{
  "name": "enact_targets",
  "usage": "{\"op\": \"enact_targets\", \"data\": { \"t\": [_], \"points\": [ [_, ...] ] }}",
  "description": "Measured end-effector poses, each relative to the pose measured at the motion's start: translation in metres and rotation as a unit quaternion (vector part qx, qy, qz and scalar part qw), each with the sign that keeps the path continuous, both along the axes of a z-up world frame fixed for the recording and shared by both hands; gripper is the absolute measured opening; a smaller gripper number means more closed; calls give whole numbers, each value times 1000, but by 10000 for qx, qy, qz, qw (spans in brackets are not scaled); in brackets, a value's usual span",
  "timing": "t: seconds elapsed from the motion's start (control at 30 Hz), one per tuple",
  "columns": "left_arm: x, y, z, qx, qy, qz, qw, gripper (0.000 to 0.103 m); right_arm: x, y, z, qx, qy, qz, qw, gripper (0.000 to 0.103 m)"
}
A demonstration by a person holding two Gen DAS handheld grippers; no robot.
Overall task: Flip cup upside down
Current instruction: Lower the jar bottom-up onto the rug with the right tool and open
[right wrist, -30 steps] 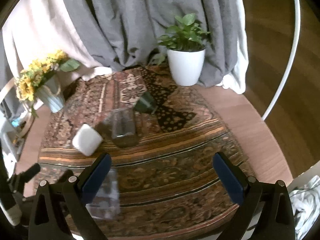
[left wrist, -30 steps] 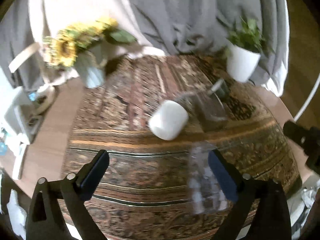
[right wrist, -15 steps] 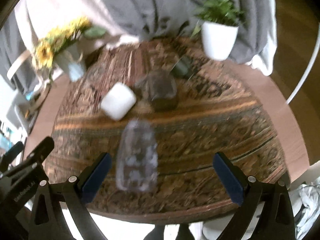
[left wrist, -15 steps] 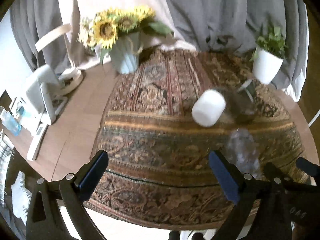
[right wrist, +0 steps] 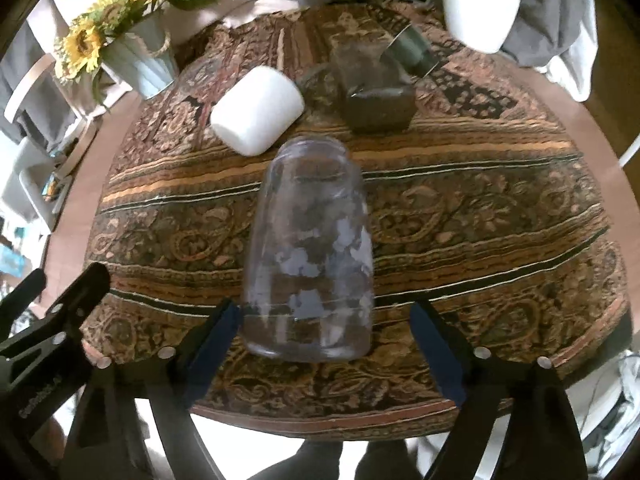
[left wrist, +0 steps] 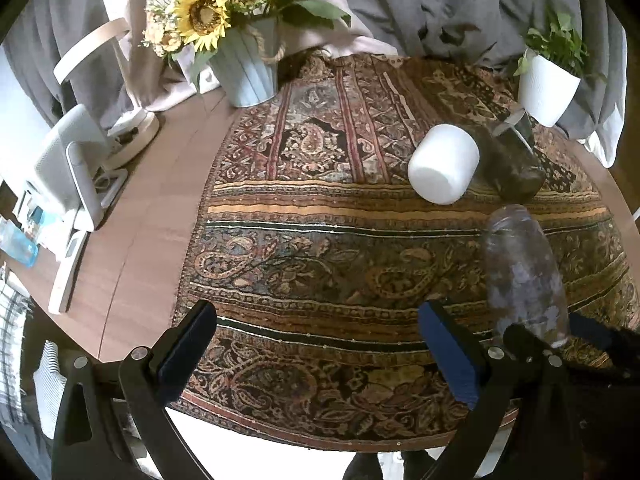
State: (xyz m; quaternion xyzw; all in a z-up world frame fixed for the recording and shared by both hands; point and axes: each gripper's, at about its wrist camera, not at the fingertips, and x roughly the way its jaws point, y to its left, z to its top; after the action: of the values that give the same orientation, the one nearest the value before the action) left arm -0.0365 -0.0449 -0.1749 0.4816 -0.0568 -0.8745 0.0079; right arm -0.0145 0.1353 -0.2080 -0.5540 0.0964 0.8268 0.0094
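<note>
Four cups lie on the rug (right wrist: 480,208): one clear cup (right wrist: 310,256) near the front edge, one white cup (right wrist: 258,110) behind it toward the left, one dark glass cup (right wrist: 374,92) beside the white one, and one green cup (right wrist: 412,54) farther back. Two pots stand at the back: one sunflower pot (right wrist: 142,60) at the left corner and one white plant pot (right wrist: 480,6) at the right corner. Two grippers show: left gripper (left wrist: 316,354) and right gripper (right wrist: 326,346).
</note>
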Motion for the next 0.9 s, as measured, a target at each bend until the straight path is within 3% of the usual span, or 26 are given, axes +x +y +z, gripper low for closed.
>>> {"op": "enact_targets", "data": {
  "t": [0.03,0.07,0.43,0.7,0.9],
  "points": [
    [-1,0,1,7,14,-14,10000,103,0,-1,0,-69,-29,51,10000,72],
    [-2,0,2,4,41,-19,10000,103,0,-2,0,-112,-43,64,9999,70],
    [-14,-4,21,230,303,-115,9992,103,-1,0,44,218,416,-121,9988,70],
    [-24,-9,33,203,511,-30,9985,103,-44,-1,66,513,819,-140,9952,70],
    [-30,-9,38,142,615,42,9980,103,-70,-3,71,644,882,-101,9940,70]
  ]
}}
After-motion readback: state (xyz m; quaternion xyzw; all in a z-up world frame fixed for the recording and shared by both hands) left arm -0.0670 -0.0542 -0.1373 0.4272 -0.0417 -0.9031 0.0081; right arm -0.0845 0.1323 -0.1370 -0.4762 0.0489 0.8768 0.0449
